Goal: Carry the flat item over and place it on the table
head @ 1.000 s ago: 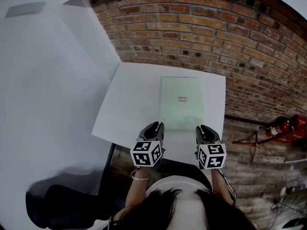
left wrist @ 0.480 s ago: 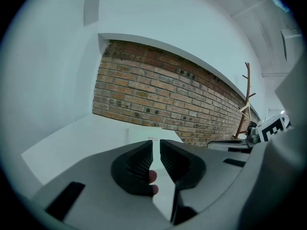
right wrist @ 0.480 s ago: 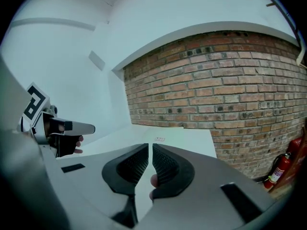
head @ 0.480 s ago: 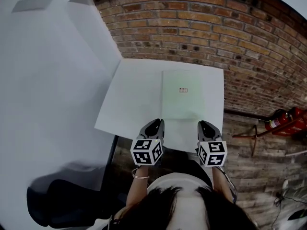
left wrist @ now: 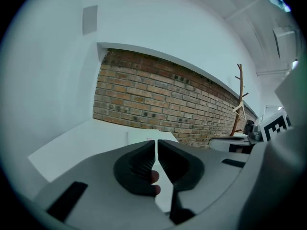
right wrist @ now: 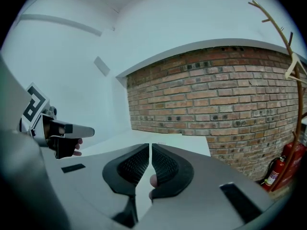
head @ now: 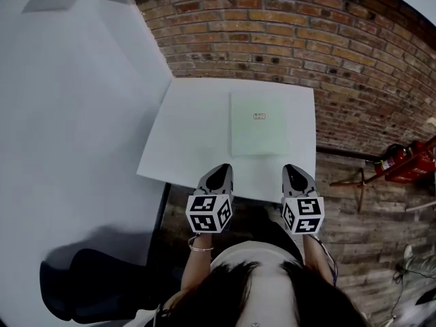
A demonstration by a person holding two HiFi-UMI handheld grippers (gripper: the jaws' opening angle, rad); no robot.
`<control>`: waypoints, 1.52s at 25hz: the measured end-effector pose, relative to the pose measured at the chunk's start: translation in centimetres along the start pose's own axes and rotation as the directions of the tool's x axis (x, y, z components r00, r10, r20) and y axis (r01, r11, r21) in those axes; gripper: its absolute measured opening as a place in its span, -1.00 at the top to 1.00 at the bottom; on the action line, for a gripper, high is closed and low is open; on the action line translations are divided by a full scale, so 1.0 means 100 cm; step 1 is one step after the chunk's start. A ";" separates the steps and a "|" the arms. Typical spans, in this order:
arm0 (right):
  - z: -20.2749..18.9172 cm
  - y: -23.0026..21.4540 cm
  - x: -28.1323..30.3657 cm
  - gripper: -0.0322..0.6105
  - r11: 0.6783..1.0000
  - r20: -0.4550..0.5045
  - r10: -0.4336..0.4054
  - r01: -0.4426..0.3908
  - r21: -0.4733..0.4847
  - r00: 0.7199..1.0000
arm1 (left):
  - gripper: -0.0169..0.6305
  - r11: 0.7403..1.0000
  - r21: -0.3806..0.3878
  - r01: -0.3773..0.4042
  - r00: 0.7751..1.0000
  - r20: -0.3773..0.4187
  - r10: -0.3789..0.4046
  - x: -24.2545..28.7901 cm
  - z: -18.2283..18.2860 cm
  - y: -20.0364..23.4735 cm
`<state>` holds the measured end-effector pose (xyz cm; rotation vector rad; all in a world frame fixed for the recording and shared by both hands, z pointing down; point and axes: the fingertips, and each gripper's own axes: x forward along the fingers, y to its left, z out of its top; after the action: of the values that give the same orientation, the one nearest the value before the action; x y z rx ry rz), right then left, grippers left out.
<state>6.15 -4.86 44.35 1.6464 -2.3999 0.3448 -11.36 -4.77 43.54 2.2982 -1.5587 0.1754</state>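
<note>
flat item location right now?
Head view: the flat item lies on the white table, right of centre, toward the far edge by the brick wall.

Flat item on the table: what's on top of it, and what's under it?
On top of the flat item only a small label shows, near its far edge. Under it is the white table; whatever lies between them is covered.

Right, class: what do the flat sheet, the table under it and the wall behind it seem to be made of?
The flat sheet is probably thin plastic or card: pale green, matt, with a small label near its far edge. The table has a smooth white top, perhaps laminate: plain, with no grain. The wall is rough red-brown brick with mortar lines showing.
</note>
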 end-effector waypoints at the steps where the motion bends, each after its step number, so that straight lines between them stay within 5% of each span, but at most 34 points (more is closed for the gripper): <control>1: 0.001 0.003 -0.003 0.75 1.000 0.004 0.000 0.000 -0.006 1.000 | 0.87 1.000 0.005 0.000 1.000 0.006 0.000 -0.004 0.001 -0.001; 16: 0.022 0.024 -0.053 0.77 0.998 0.142 -0.022 0.031 -0.060 0.990 | 0.92 0.990 0.137 0.022 0.993 0.113 -0.038 -0.044 0.014 -0.027; 38: 0.042 0.047 -0.122 0.78 0.992 0.321 -0.007 0.048 -0.118 0.947 | 0.92 0.974 0.224 0.018 0.963 0.260 -0.077 -0.107 0.026 -0.063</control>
<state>5.92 6.25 36.38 1.7937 -2.5580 -0.0849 -9.95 5.75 36.58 2.6210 -1.6829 0.0255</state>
